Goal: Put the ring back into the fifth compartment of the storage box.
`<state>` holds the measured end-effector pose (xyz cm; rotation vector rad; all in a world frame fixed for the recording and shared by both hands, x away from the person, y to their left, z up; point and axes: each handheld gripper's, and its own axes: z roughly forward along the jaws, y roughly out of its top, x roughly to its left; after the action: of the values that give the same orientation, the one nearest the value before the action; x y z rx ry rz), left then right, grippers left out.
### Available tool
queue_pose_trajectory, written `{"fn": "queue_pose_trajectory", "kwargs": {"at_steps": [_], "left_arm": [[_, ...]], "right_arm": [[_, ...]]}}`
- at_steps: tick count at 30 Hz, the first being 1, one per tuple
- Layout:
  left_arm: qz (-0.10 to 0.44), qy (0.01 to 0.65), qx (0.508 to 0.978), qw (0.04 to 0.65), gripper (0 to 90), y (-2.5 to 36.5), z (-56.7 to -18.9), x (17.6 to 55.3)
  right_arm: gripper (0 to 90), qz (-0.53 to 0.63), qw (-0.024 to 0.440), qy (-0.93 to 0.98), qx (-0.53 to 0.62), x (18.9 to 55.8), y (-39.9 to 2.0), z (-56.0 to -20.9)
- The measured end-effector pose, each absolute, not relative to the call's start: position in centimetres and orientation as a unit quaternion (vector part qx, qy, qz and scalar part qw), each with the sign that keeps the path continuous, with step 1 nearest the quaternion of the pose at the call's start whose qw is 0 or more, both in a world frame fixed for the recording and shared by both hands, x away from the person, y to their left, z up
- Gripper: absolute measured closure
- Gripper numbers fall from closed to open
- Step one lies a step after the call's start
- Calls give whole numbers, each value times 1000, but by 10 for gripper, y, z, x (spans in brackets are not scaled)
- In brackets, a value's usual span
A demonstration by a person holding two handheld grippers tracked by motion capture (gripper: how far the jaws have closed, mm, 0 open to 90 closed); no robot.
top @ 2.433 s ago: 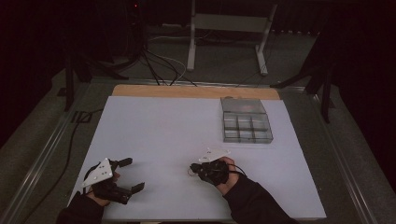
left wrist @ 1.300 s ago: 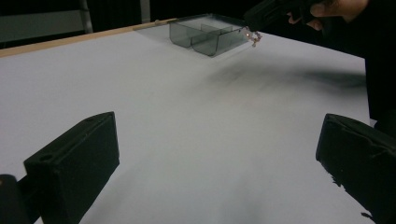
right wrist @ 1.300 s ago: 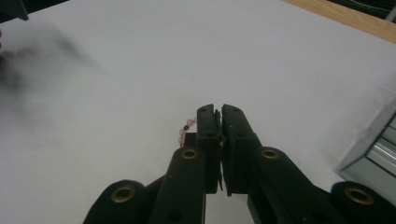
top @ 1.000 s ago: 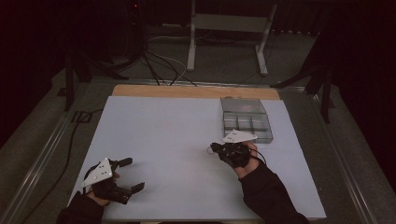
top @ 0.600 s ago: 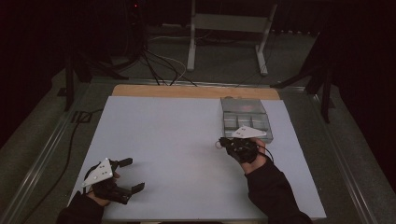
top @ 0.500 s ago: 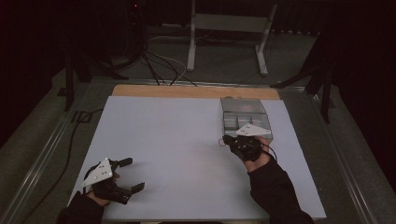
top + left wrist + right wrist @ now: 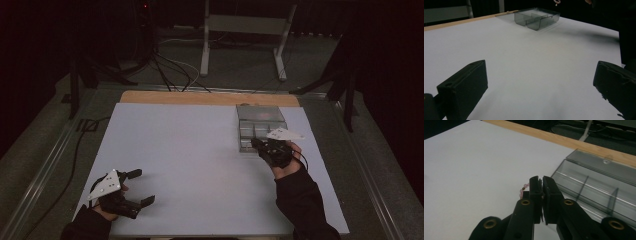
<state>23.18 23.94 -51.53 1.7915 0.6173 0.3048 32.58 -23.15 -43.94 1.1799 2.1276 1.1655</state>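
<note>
Compartment box (image 7: pixel 260 127) on table (image 7: pixel 190 150) far right; right hand-held gripper (image 7: pixel 260 146) at its near edge; left hand-held gripper (image 7: pixel 141 187) near-left corner.

A desk (image 7: pixel 200 165) seen from above, its top covered by a plain white sheet, with a strip of bare light wood (image 7: pixel 200 98) showing along the far edge. One thing lies directly on it: a clear, smoke-grey plastic organiser box (image 7: pixel 257 125) divided into small compartments, sitting near the far right corner. The desk stands on a dark grey floor (image 7: pixel 240 70) crossed by loose cables (image 7: pixel 170 67).
</note>
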Motion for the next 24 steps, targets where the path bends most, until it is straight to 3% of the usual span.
{"fn": "queue_pose_trajectory", "kwargs": {"at_steps": [24], "left_arm": [[131, 263, 767, 571, 6, 239, -516, 232]], "right_arm": [[868, 402, 248, 733, 490, 349, -268, -452]]}}
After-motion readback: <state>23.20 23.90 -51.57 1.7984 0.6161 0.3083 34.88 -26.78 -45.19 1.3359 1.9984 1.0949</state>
